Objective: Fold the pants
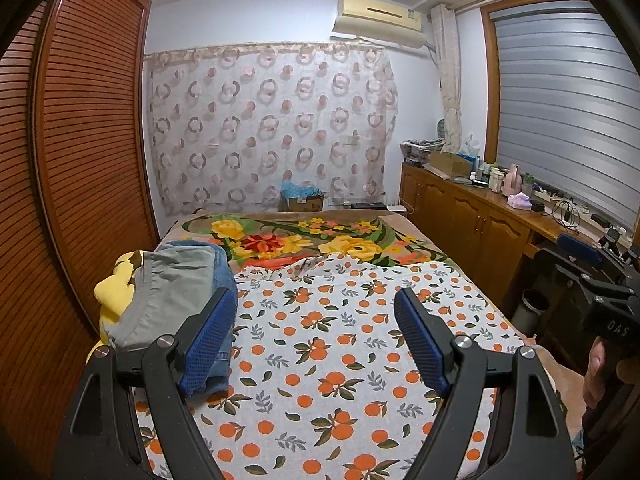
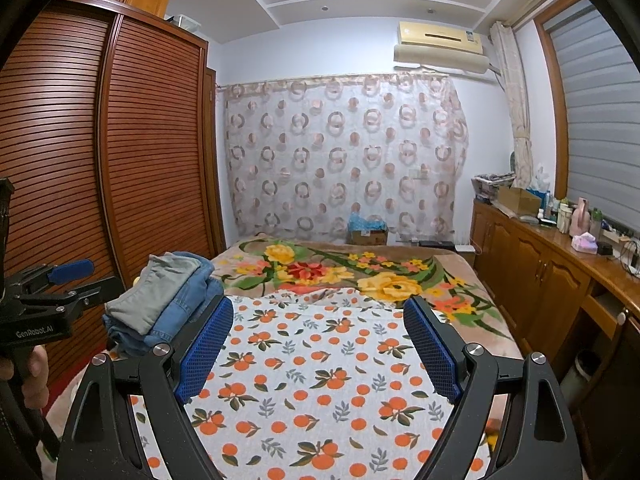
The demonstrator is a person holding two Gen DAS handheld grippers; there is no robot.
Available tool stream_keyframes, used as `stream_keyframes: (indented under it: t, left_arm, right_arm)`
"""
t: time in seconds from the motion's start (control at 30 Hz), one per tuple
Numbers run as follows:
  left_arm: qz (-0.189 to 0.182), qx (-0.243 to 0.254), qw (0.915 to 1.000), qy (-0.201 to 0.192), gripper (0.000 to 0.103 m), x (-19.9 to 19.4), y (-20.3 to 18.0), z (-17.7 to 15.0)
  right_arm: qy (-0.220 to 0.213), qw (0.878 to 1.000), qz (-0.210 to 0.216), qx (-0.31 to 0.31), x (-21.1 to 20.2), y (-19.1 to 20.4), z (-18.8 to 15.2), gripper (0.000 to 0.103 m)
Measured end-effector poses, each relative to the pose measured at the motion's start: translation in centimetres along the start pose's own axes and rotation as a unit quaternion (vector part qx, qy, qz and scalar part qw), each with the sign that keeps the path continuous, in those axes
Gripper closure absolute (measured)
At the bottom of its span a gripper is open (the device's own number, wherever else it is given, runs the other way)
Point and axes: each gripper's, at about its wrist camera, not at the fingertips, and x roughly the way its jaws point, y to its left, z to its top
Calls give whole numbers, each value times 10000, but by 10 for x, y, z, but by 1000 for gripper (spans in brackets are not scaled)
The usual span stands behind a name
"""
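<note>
We see folded pants stacked at bed's left edge: grey pair [image 1: 168,292] on top, blue denim pair [image 1: 222,280] underneath. Grey pair folded into compact rectangle, slightly tilted, seams visible along edges. Denim pair bulkier, layers showing at near end, hem edge frayed. In right wrist view we see same stack, grey [image 2: 160,292] over denim [image 2: 188,312], resting on bed beside orange-print sheet, near wardrobe side.

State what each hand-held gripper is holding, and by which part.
Nothing is held. The left hand-held gripper and right hand-held gripper both stand open over the orange-print sheet; the folded pants stack lies untouched.
</note>
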Motion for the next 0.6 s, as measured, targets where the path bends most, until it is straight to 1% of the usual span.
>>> stream_keyframes:
  t: [0.1, 0.6]
  left_arm:
    - [6, -5, 10000, 8, 21, 0, 5, -5]
    - [7, 3, 10000, 6, 21, 1, 3, -2]
  right_arm:
    - [13, 10000, 0, 4, 0, 0, -1, 15]
    - [38, 10000, 1, 6, -1, 1, -2, 15]
